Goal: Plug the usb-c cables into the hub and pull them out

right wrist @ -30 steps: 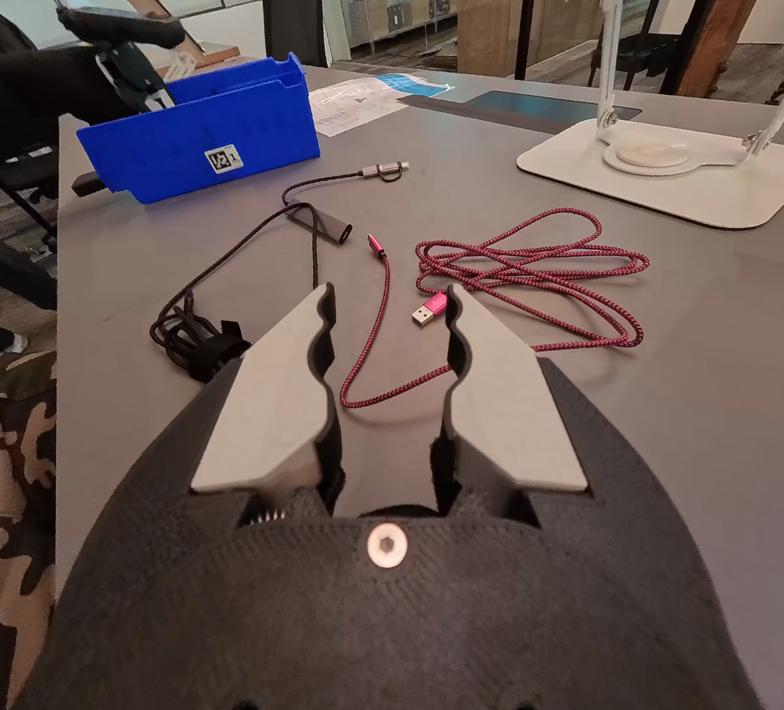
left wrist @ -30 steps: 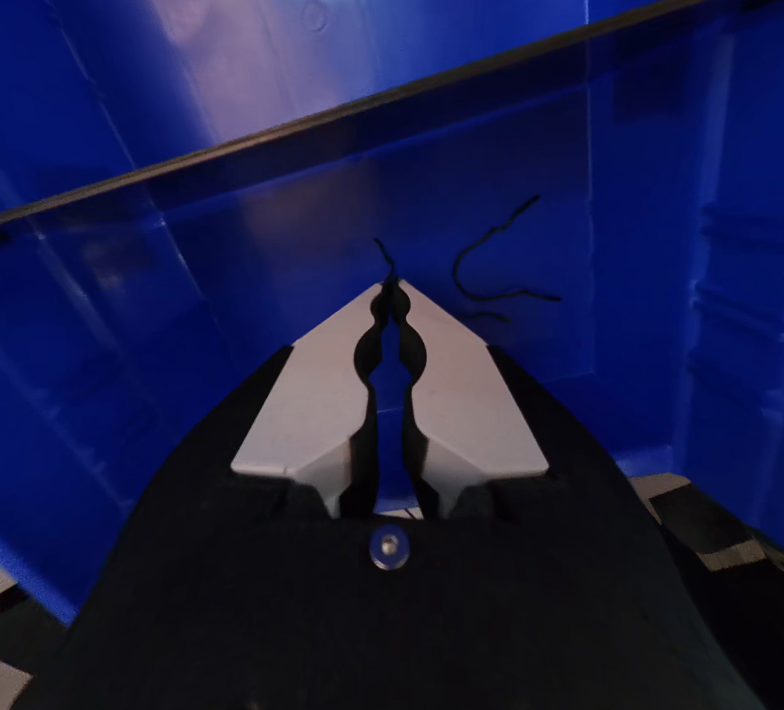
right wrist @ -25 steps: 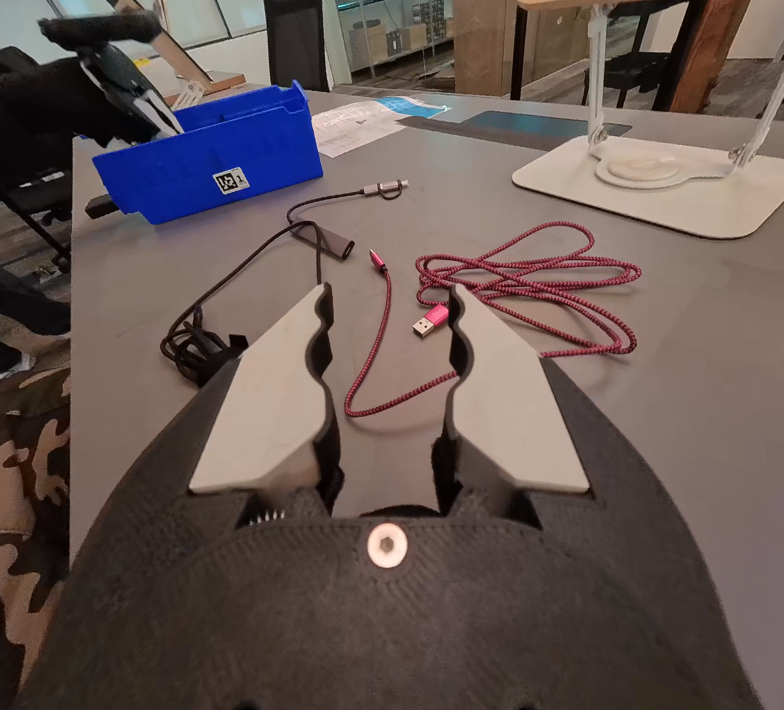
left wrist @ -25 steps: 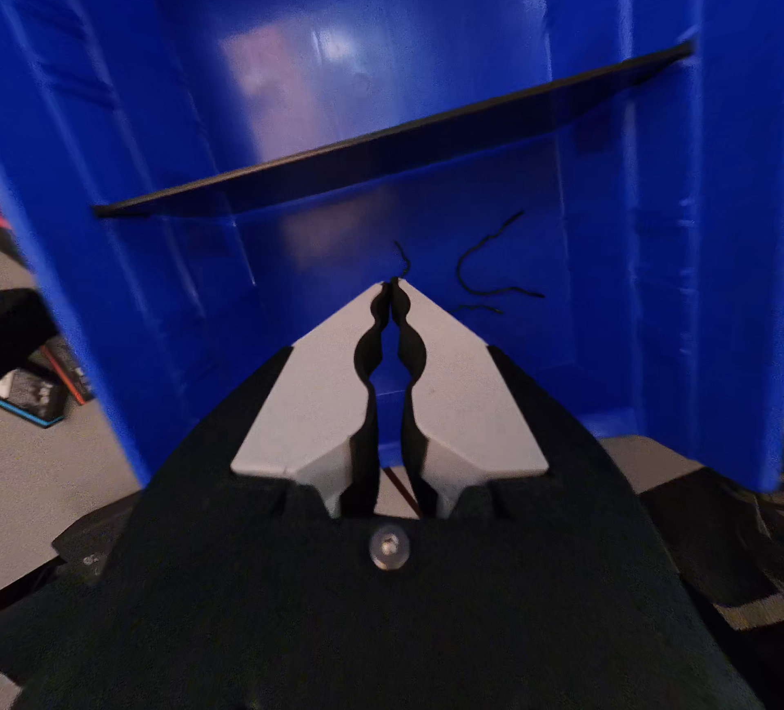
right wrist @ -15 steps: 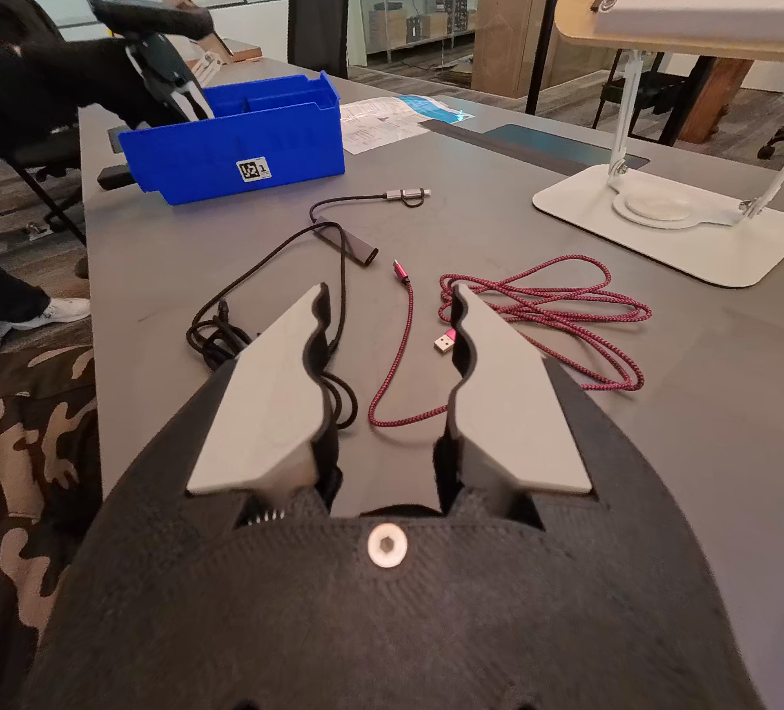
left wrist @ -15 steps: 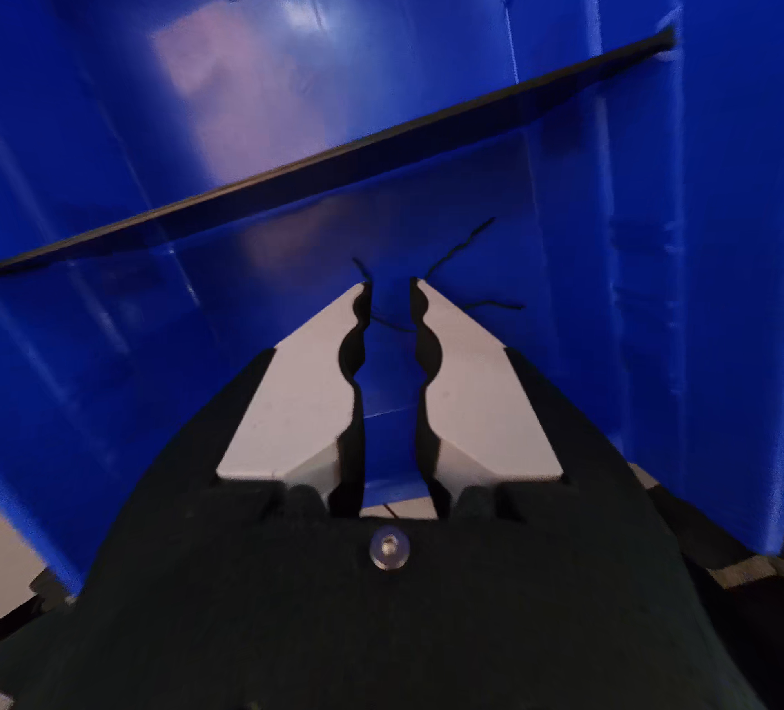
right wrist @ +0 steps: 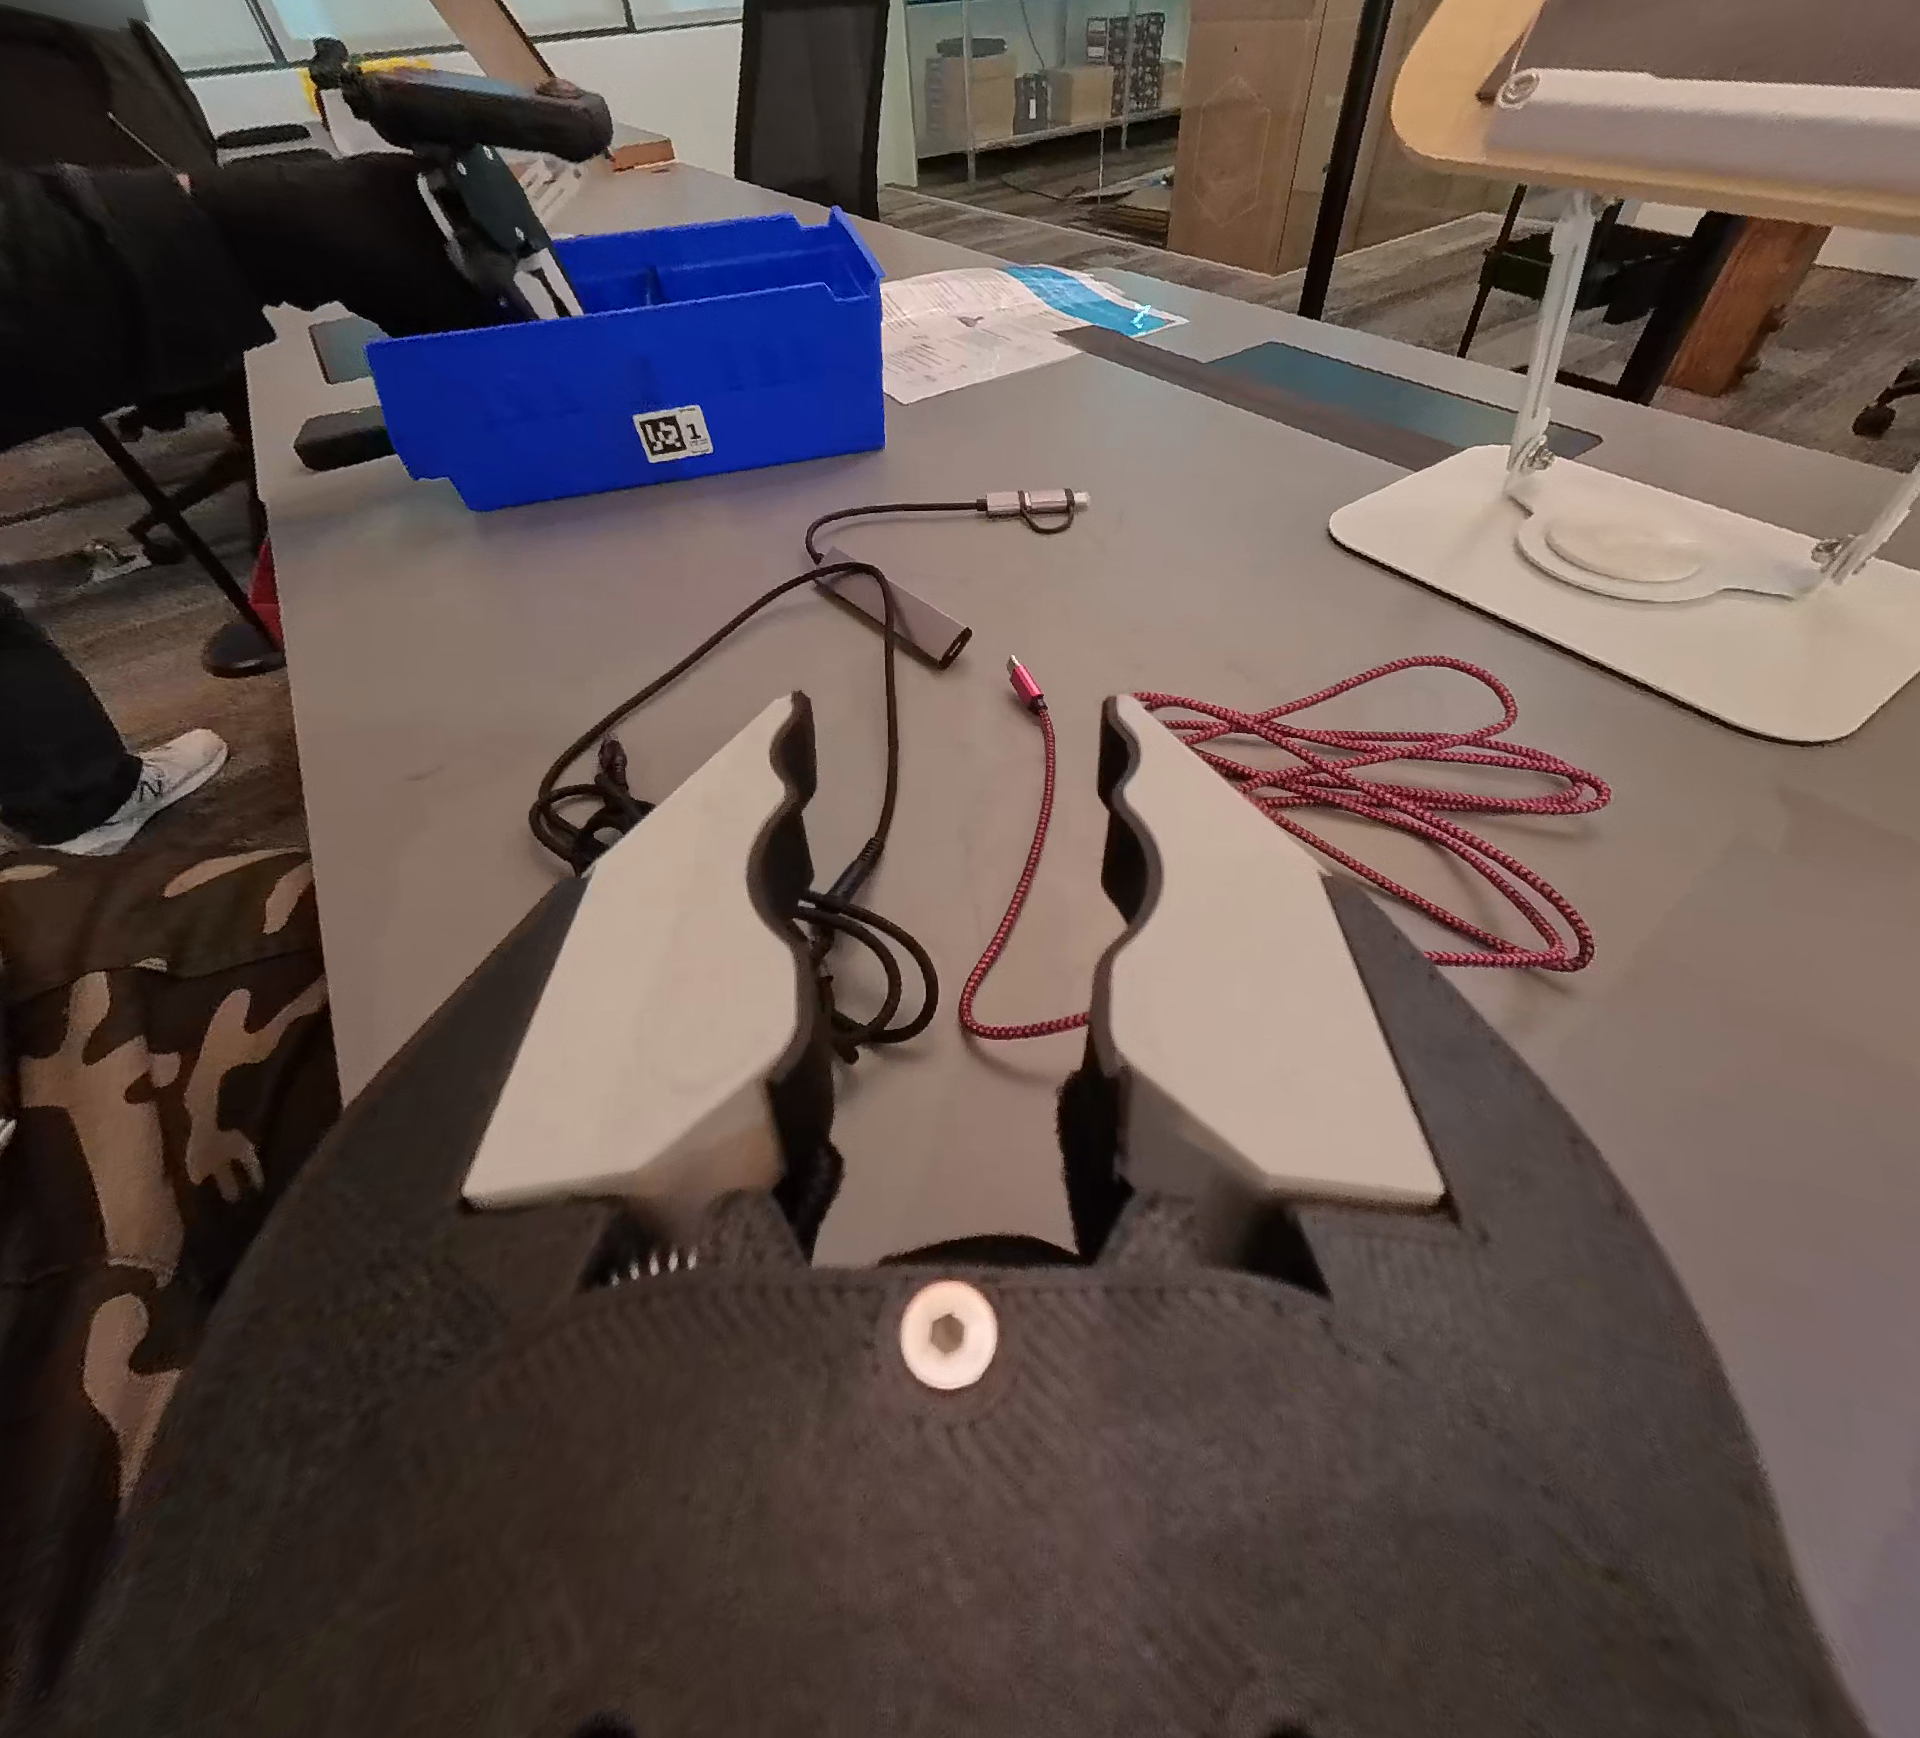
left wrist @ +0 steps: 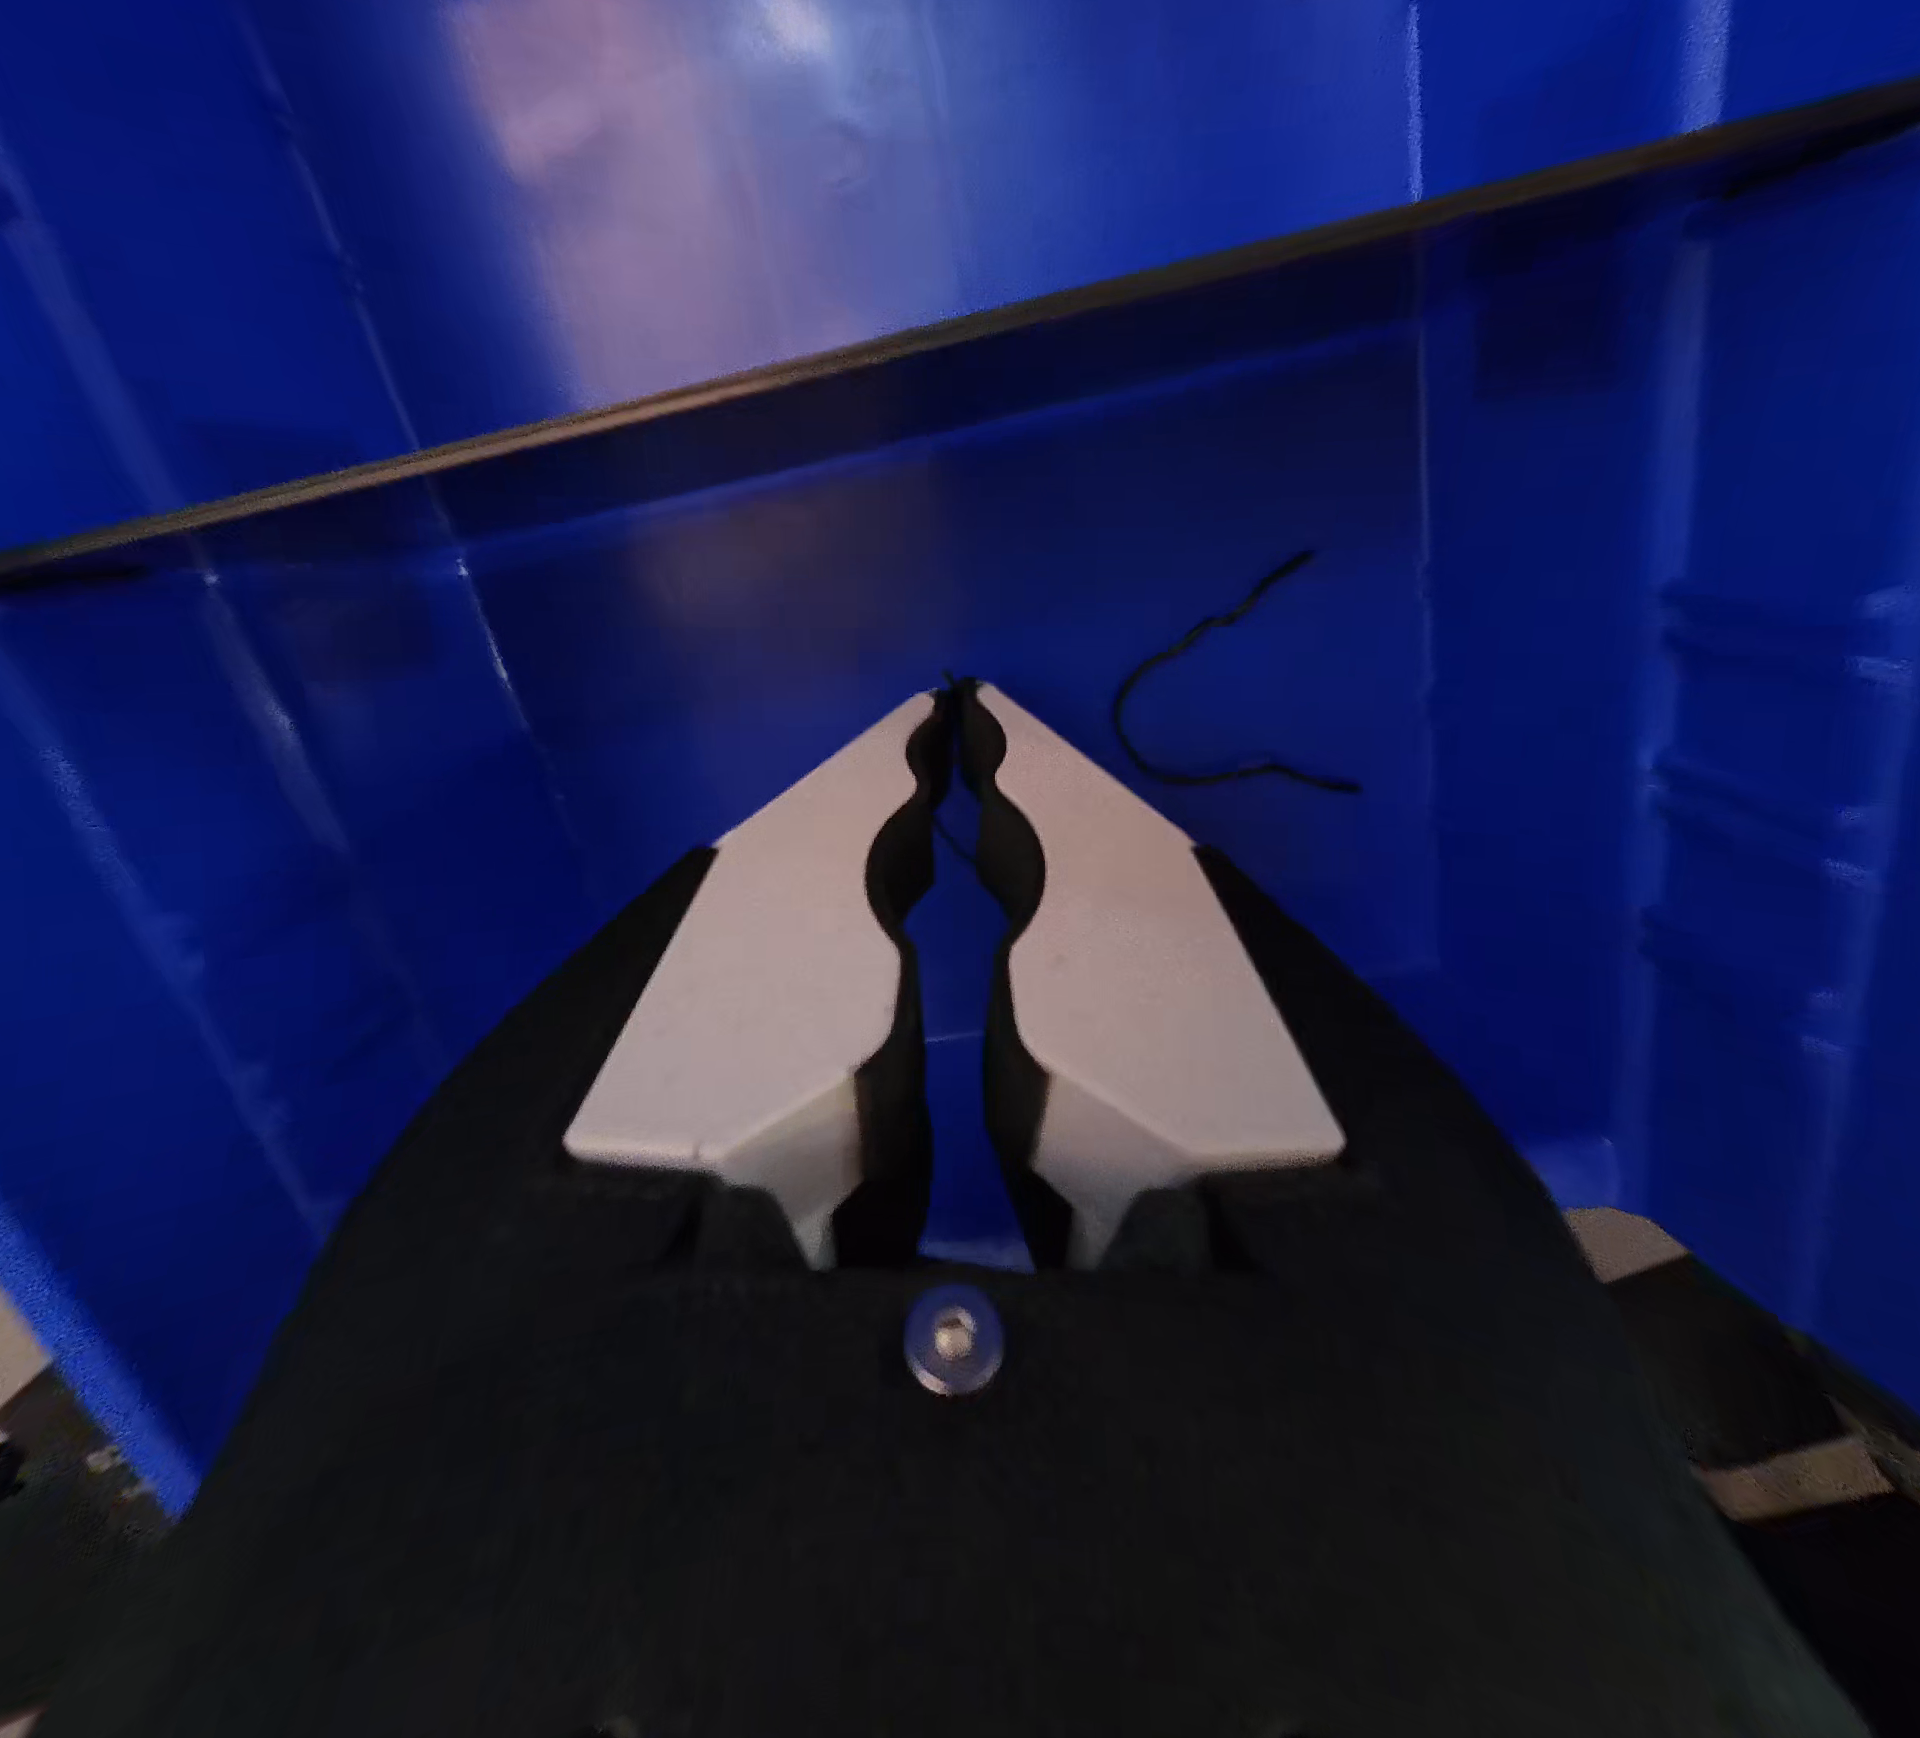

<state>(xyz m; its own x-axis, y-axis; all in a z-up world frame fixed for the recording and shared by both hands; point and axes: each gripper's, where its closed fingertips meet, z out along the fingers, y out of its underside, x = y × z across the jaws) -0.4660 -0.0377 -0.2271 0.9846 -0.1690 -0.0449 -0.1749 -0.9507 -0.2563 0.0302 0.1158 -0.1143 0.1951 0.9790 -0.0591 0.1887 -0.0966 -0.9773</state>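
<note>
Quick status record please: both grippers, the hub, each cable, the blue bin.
left gripper: inside the blue bin, fingertips together, pinching a thin black thread
second thread: loose on the bin floor, right of the gripper
right gripper: open, empty, above the table
hub: on the table, nothing seen plugged into its near end
red cable: coiled, its small plug lying just short of the hub, unplugged
black cable: bundled left of the gripper, runs up past the hub
</note>
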